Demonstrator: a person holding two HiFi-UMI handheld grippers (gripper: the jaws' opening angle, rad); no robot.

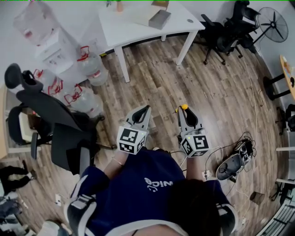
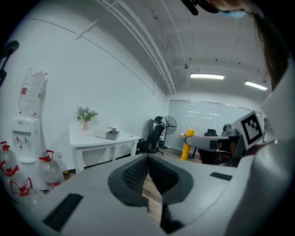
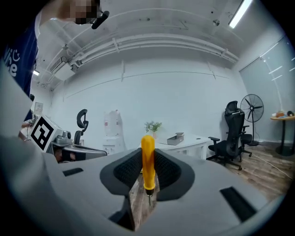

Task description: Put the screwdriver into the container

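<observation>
Screwdriver stands handle-up, clamped in the forward-pointing right hand-held gripper.

The room is bright, with an even, cool white light. In the left gripper view two long ceiling lamps glow in the upper right of the frame. The right gripper view shows one more lamp at its upper right. In the head view the white surface at the top is nearly washed out. The wooden floor carries only soft, weak shadows.

All three pictures are bent strongly at the edges, so straight lines curve. Both gripper views have dark corners. The grey body of the left gripper and of the right gripper lies close to the lens and looks soft. The yellow screwdriver is clearer. The head view is slightly unsharp overall.
</observation>
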